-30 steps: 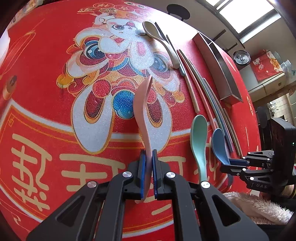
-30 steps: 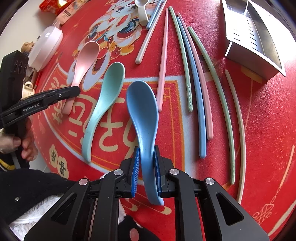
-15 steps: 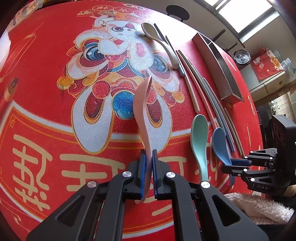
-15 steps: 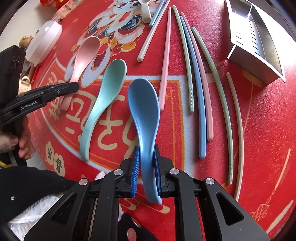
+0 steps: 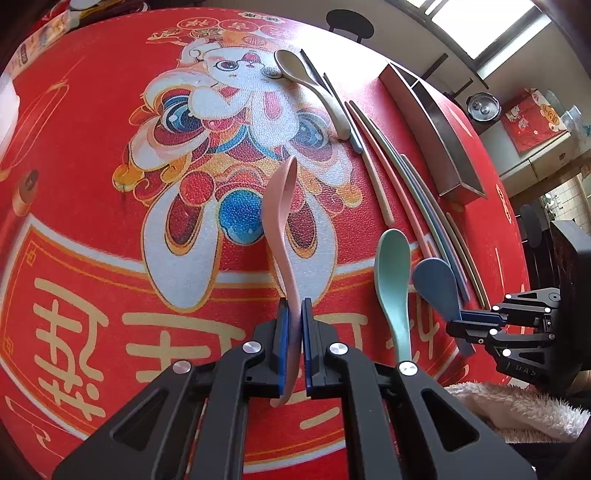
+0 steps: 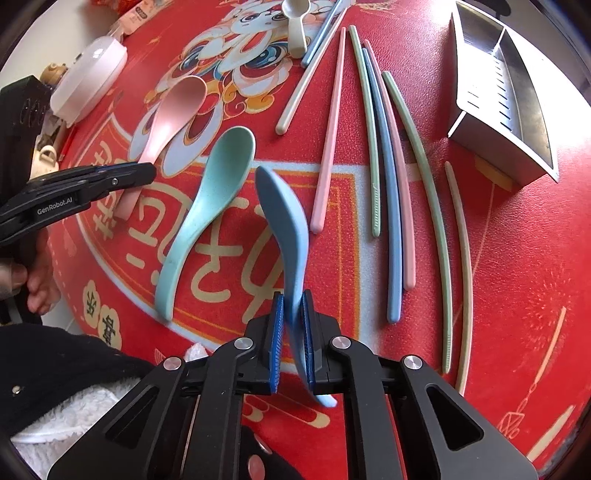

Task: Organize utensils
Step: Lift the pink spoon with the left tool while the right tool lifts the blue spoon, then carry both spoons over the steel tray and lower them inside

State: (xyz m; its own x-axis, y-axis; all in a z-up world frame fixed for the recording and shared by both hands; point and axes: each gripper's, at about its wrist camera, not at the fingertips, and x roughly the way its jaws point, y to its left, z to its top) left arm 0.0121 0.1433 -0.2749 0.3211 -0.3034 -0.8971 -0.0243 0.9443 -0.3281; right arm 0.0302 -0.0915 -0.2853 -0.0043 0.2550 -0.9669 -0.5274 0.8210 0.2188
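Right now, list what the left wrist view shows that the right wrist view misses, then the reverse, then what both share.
Only the left wrist view: the window, a round black stool and a steel pot beyond the table.

Only the right wrist view: a white rounded case at the table edge and the person's fingers.

Both: the left gripper shut on the pink spoon, the right gripper shut on the blue spoon, the green spoon, the chopsticks and the metal holder.

Left gripper [image 5: 294,317] pointing steeply down at the red mat [image 5: 92,229], pads clamped on pink spoon [image 5: 282,218] handle, right gripper [image 6: 293,314] likewise angled down beside it, jaws just closing, pinching blue spoon [image 6: 284,221] handle.
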